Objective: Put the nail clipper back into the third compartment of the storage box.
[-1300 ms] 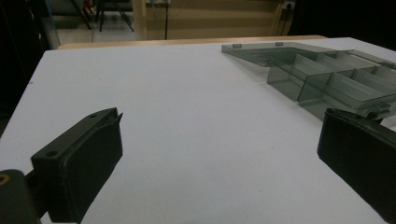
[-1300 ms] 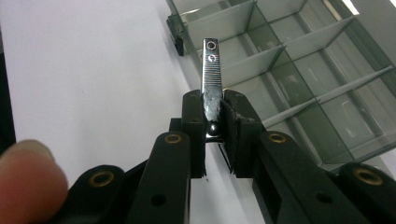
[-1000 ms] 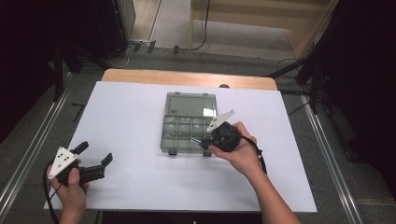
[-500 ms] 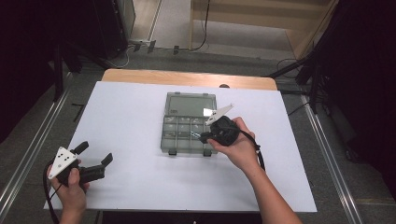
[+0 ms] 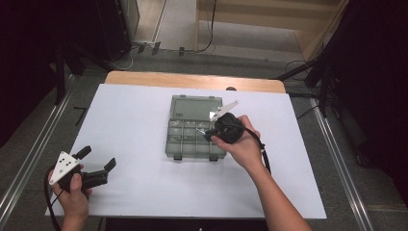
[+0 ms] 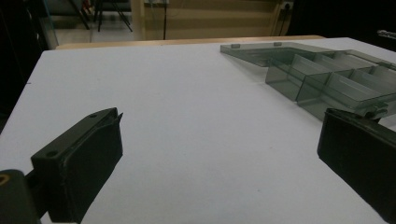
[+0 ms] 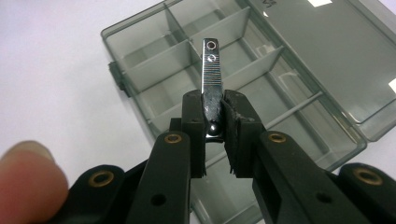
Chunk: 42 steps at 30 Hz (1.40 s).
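Observation:
A smoky clear compartment box point(image 5: 194, 107) lies open in the middle of the white table, its lid flat on the far side. My right gripper point(image 5: 208, 134) hovers over the box's right compartments. In the right gripper view its jaws point(image 7: 212, 100) are shut on a flat silver nail clipper point(image 7: 210, 65). The clipper sticks out ahead of the pads, above the divided compartments point(image 7: 154, 70). My left gripper point(image 5: 97, 158) rests at the table's front left, open and holding nothing. Its view has the box point(image 6: 327, 74) off to the right.
The white table top point(image 5: 134, 115) has a wooden strip point(image 5: 192, 79) along its far edge. Metal rails point(image 5: 337, 159) run along both sides. A fingertip point(image 7: 28, 172) intrudes at the lower left of the right gripper view. Cables trail from both grippers.
My right gripper has drifted slightly farther over the box with the clipper still in it. The left gripper has stayed put.

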Motion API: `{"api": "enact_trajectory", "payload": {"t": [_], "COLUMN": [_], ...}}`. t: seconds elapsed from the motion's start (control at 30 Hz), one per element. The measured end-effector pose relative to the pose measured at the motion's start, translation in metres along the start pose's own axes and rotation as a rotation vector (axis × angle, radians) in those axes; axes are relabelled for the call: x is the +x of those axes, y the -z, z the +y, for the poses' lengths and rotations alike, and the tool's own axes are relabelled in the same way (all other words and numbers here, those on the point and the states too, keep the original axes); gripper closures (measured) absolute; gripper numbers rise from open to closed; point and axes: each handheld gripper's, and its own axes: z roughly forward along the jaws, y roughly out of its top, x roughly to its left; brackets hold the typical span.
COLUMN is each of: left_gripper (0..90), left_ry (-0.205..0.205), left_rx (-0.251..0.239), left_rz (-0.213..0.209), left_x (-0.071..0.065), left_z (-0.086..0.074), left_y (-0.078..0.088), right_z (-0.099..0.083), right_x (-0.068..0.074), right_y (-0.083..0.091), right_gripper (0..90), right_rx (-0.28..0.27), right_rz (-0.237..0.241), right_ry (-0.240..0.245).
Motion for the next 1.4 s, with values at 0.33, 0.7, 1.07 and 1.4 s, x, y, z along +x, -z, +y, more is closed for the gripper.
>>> {"api": "enact_trajectory", "payload": {"t": [0.33, 0.7, 1.07, 1.4], "left_gripper": [0.2, 0.2, 0.2, 0.2], "left_ry": [0.0, 0.001, 0.002, 0.001], "left_rx": [0.0, 0.0, -0.001, 0.0], "left_rz": [-0.002, -0.003, -0.004, -0.006], "left_x": [0.0, 0.0, 0.0, 0.0], "left_z": [0.0, 0.0, 0.0, 0.0], "left_y": [0.0, 0.0, 0.0, 0.0], "right_z": [0.004, 0.009, 0.008, 0.008], "right_x": [-0.01, -0.02, -0.029, -0.031], "right_y": [-0.005, -0.015, -0.033, -0.044], "right_gripper": [81.1, 81.0, 81.0, 80.9], "right_rx": [0.002, 0.001, 0.019, 0.026], "right_rz": [-0.021, -0.057, -0.097, -0.105], "right_ry": [-0.037, -0.087, -0.14, -0.168]}}
